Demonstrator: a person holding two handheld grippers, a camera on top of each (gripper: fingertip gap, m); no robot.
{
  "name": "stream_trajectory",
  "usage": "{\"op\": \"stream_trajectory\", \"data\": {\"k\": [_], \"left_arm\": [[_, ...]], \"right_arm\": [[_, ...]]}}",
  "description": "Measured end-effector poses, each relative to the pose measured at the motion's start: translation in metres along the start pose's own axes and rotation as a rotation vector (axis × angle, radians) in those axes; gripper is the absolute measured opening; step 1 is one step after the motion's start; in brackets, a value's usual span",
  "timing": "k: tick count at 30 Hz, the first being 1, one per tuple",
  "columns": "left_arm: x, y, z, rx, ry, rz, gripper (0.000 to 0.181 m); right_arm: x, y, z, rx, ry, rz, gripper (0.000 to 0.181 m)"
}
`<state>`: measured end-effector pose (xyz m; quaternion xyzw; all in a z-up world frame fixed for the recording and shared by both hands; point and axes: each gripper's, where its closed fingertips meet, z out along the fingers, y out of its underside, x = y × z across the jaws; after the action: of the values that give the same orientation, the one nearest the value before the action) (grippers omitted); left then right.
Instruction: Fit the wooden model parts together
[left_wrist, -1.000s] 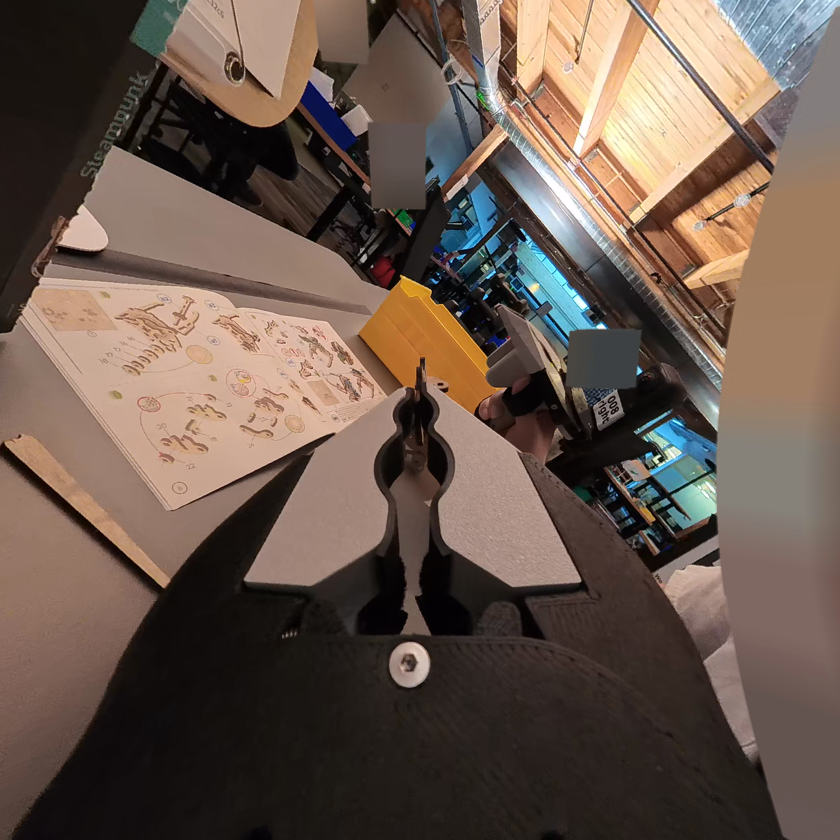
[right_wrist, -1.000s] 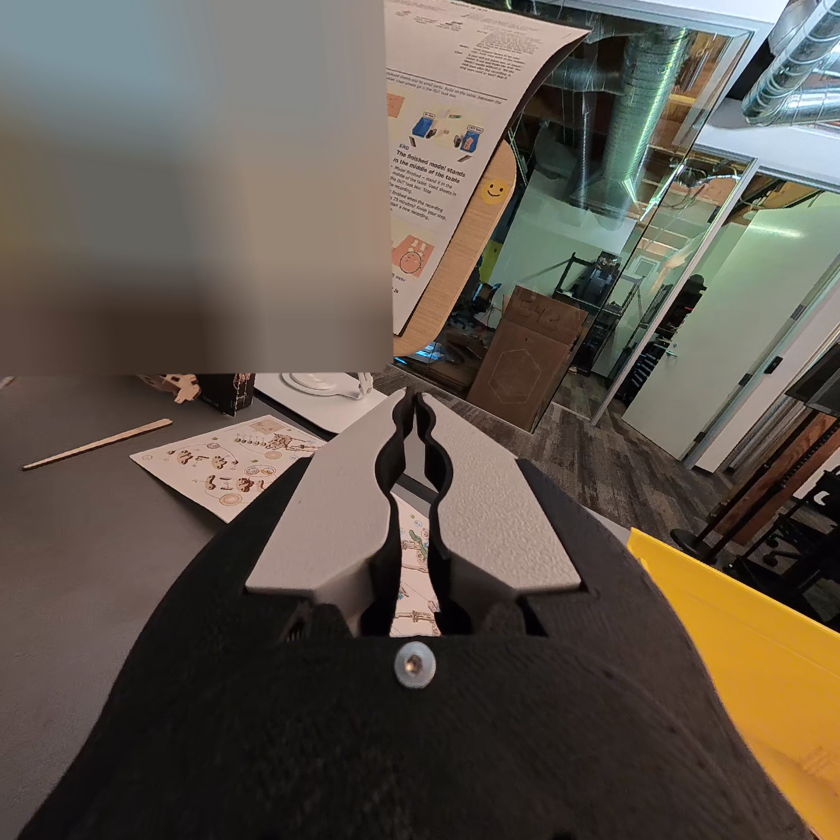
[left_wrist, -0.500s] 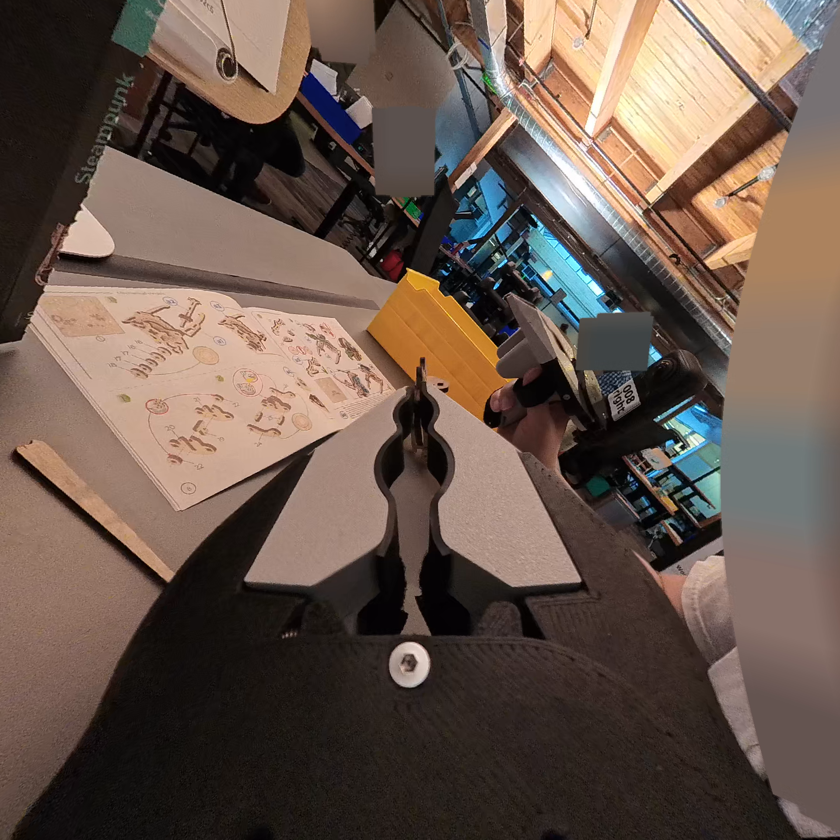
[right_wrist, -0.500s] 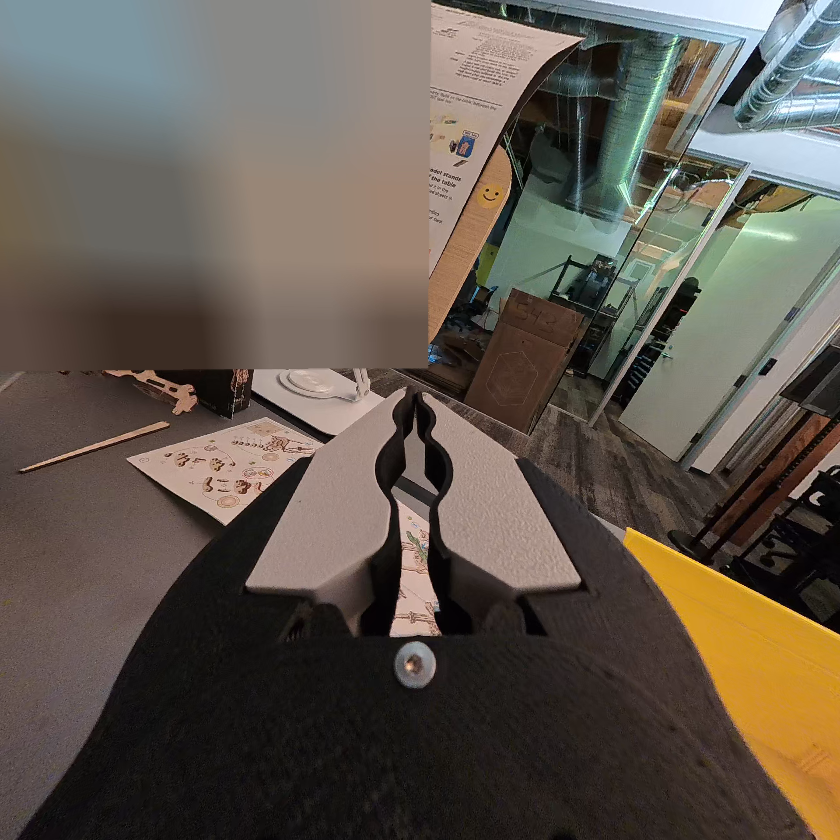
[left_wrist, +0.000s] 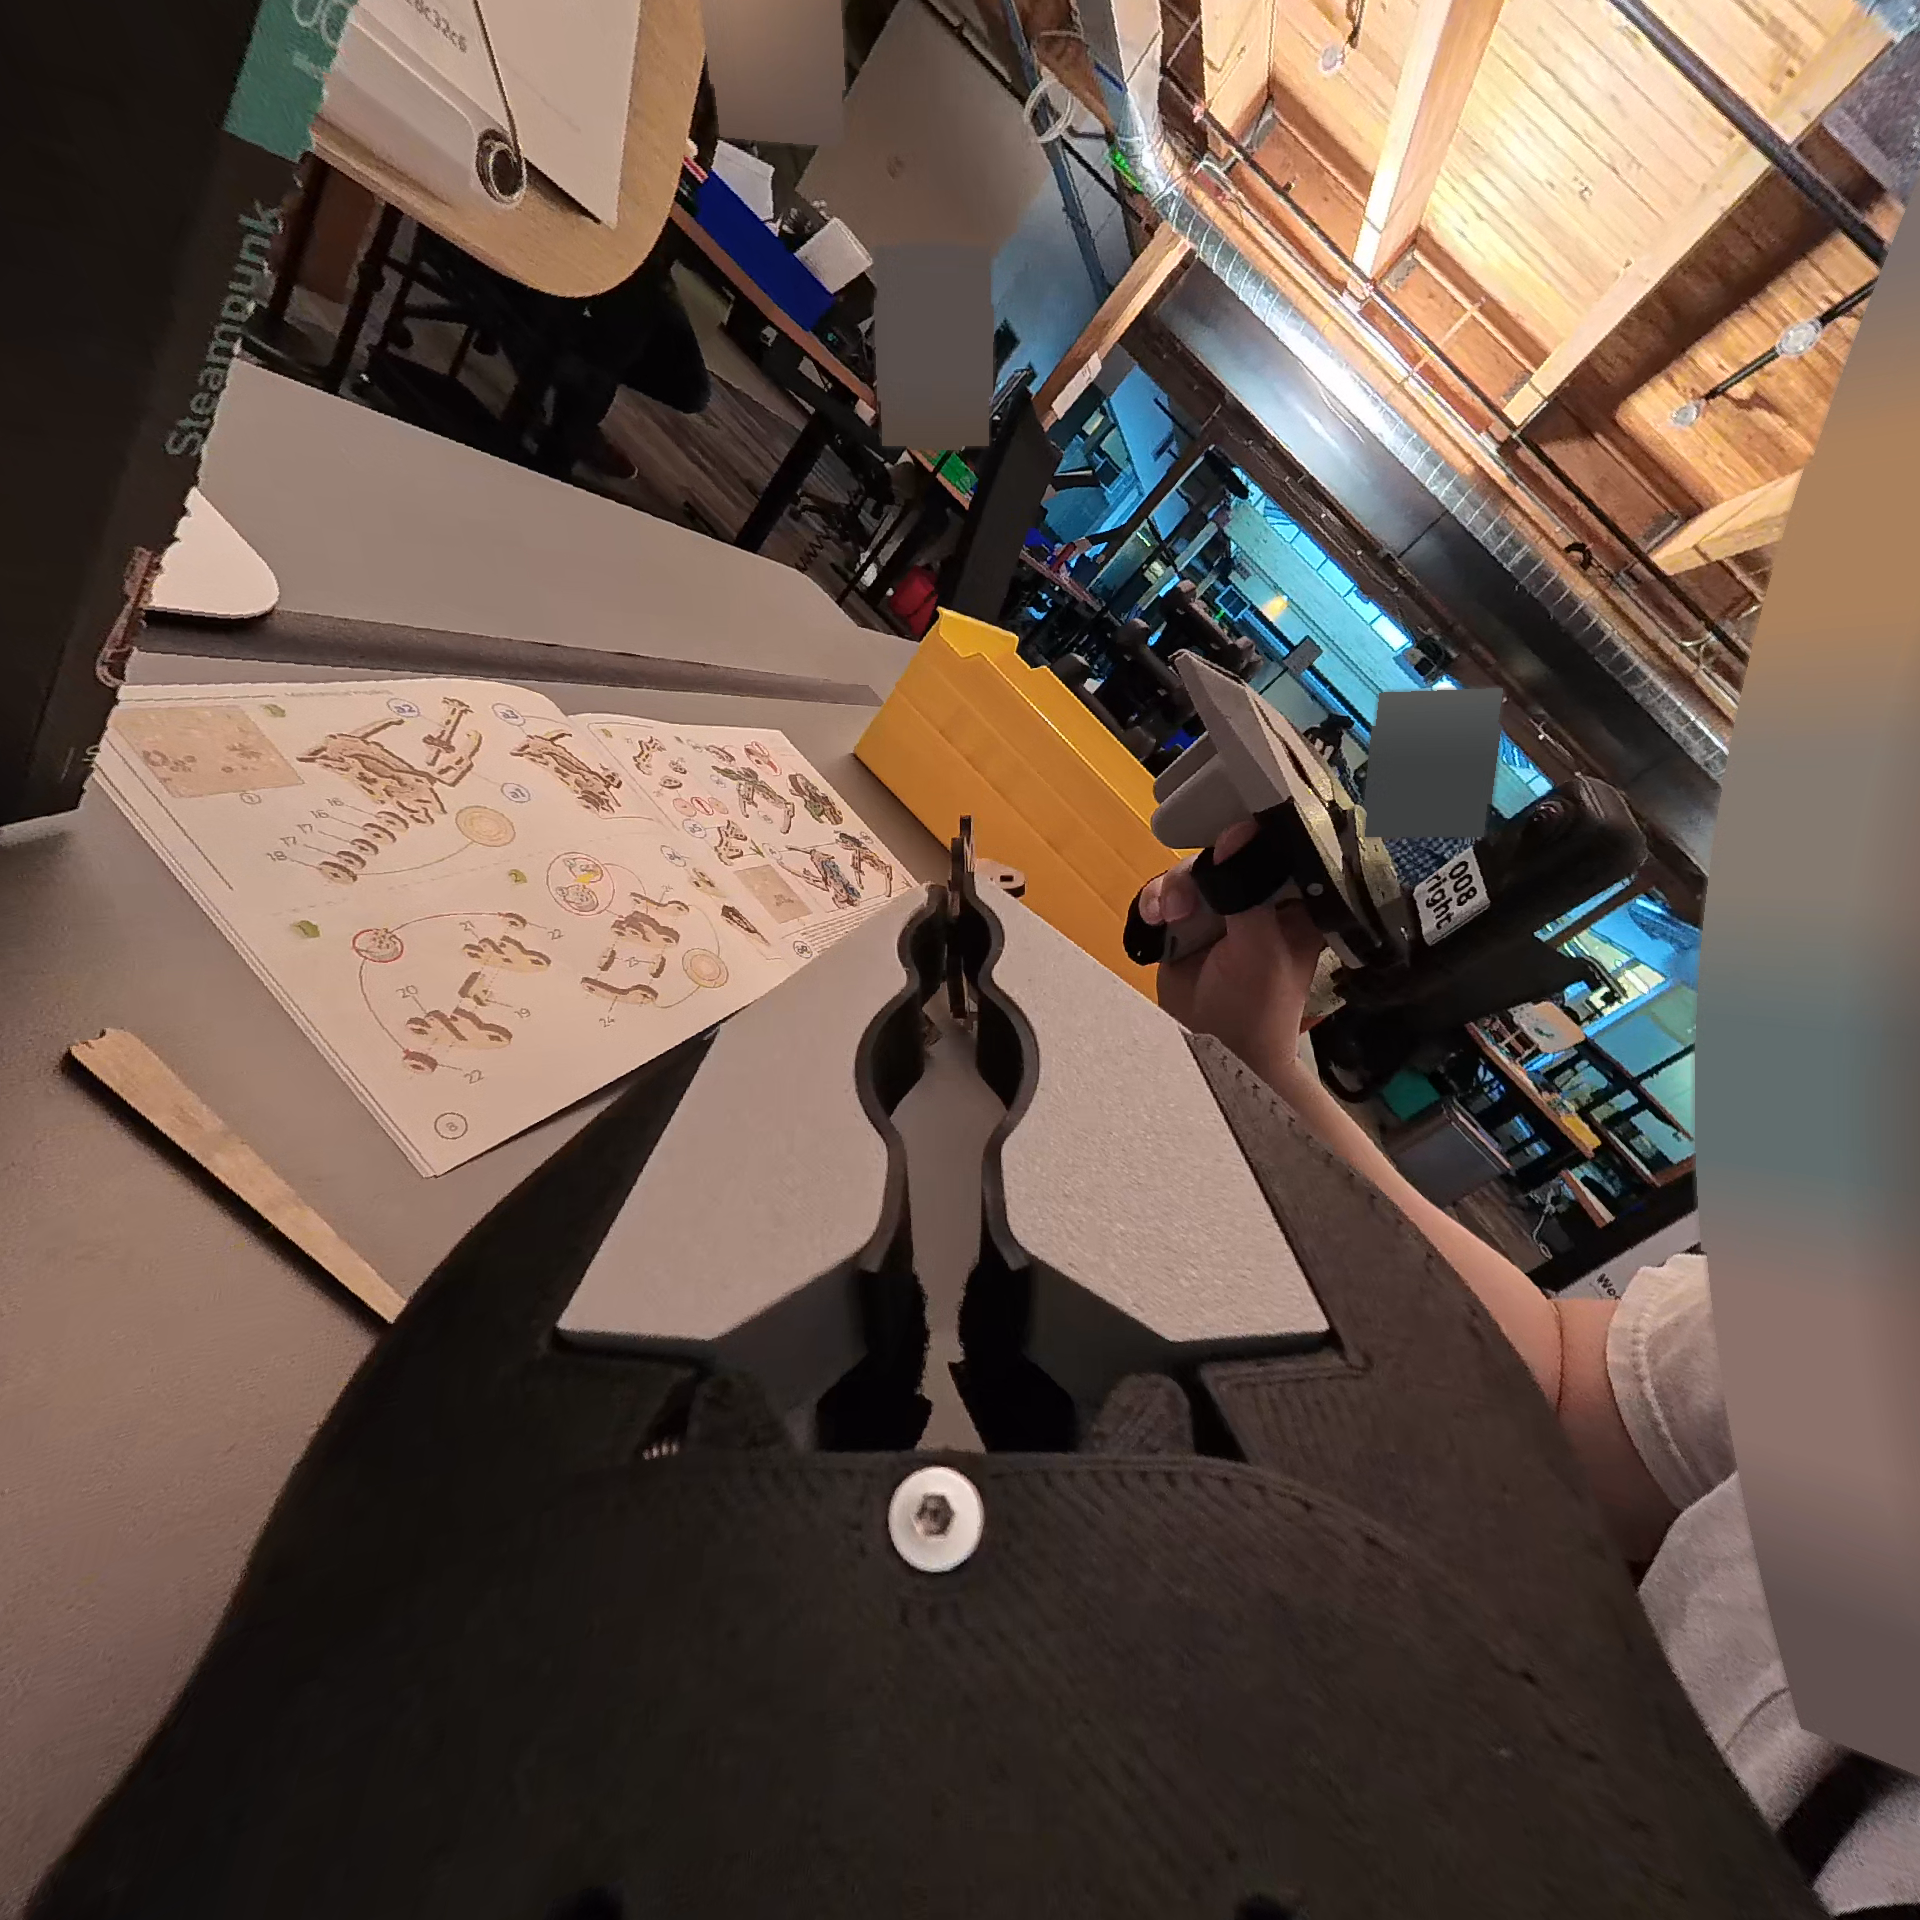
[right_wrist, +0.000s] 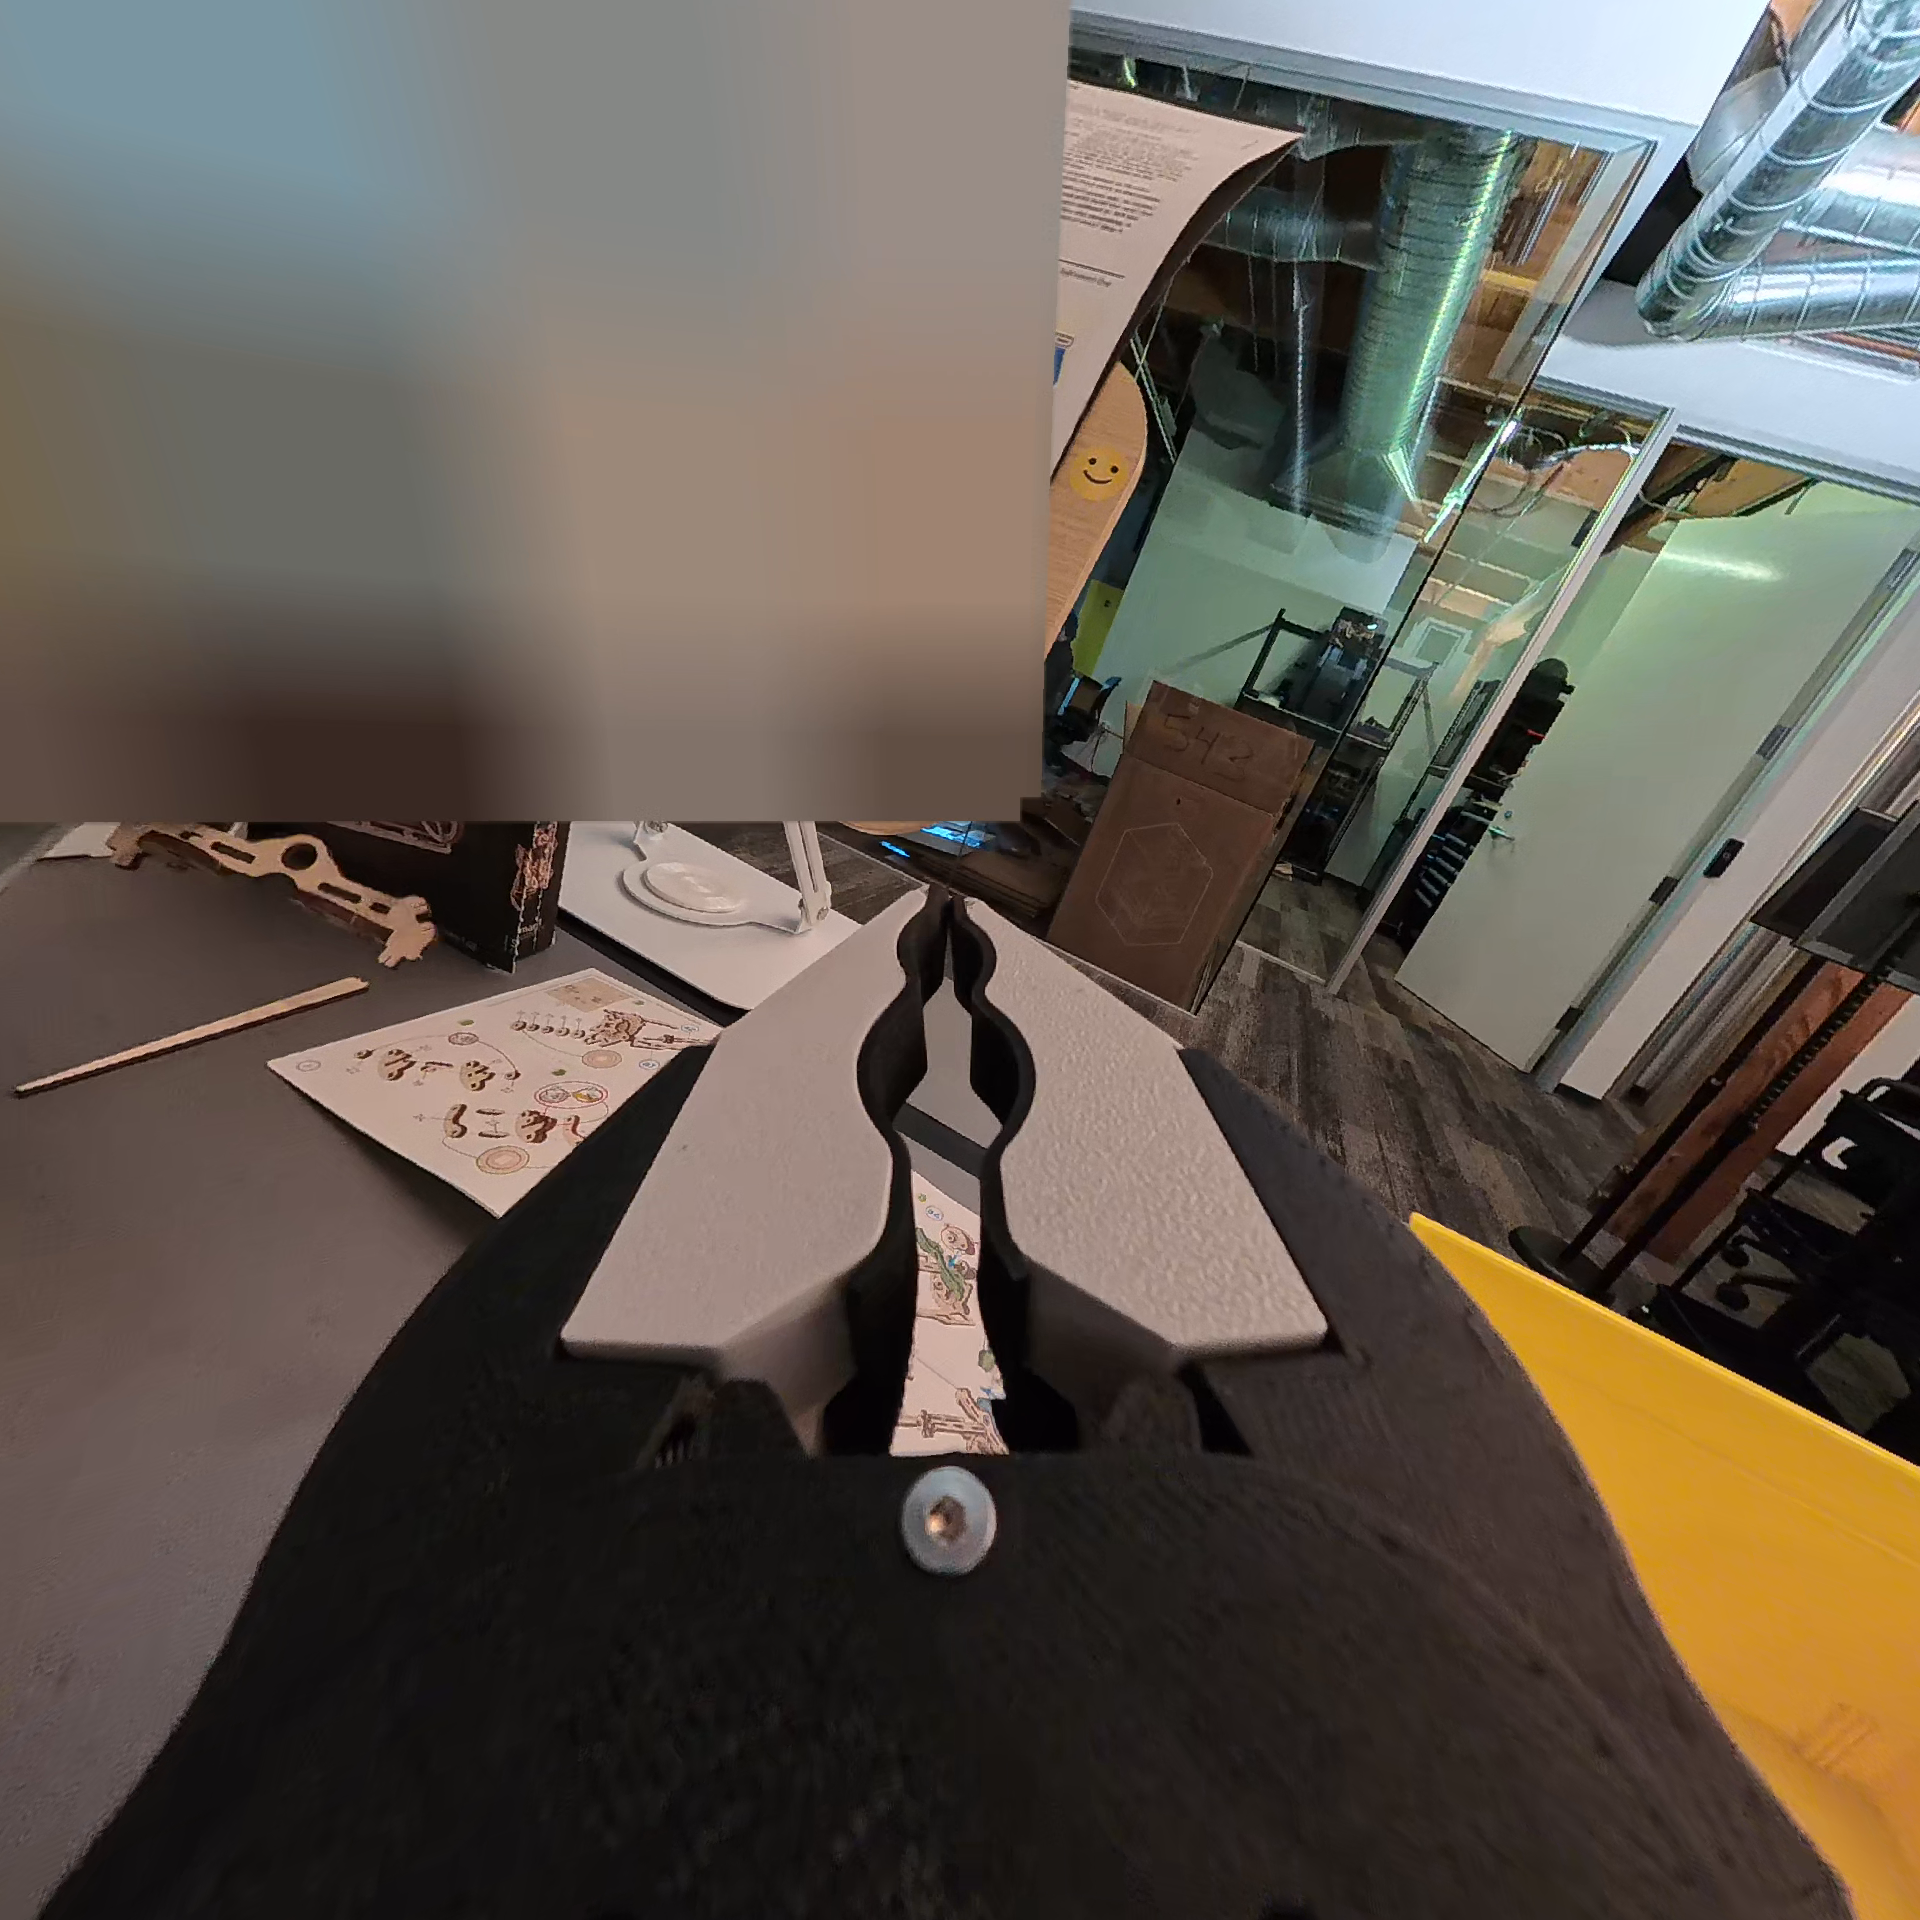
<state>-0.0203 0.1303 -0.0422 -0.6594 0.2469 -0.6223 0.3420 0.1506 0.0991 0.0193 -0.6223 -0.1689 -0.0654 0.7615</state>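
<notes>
Holding: left gripper (left_wrist: 954, 914) has its fingers (left_wrist: 810, 1101) closed on a small dark wooden part (left_wrist: 964, 883), edge-on, poking out past the tips, raised above the counter (left_wrist: 187, 1351).
Right gripper: (right_wrist: 948, 914) fingers (right_wrist: 1122, 1132) pressed together at the tips, nothing seen between them; in the left view it shows farther off (left_wrist: 1236, 769), carried in a hand (left_wrist: 1236, 966) above the bin.
Bin: yellow (left_wrist: 1018, 748), on the counter just beyond the booklet; its inside is not visible in the left view, and the right view shows only a bare yellow wall (right_wrist: 1714, 1507).
Booklet: open instruction pages (left_wrist: 447, 883) flat on the counter, partly hidden by both grippers.
Strip: thin wooden strip (left_wrist: 229, 1174) lying near the booklet.
Frame: flat wooden cut-out piece (right_wrist: 281, 883) leaning by a dark box (right_wrist: 488, 894), far side of the counter.
Box, left view: dark box (left_wrist: 104, 364) at the far left edge.
Lamp base: white (right_wrist: 707, 894), just beyond the booklet.
Blocked: each gripper's black body fills the lower part of its own view.
</notes>
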Motion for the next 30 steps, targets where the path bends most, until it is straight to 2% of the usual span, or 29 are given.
{"op": "stream_trajectory", "data": {"k": [16, 30], "left_arm": [[-0.001, 0.0, -0.001, 0.002, 0.003, -0.012, 0.0], [0.015, 0.004, 0.003, -0.024, 0.026, 0.169, 0.0]], "right_arm": [[-0.002, 0.001, 0.001, -0.007, -0.009, -0.004, 0.0], [-0.005, 0.003, 0.003, -0.017, -0.017, -0.01, 0.0]]}}
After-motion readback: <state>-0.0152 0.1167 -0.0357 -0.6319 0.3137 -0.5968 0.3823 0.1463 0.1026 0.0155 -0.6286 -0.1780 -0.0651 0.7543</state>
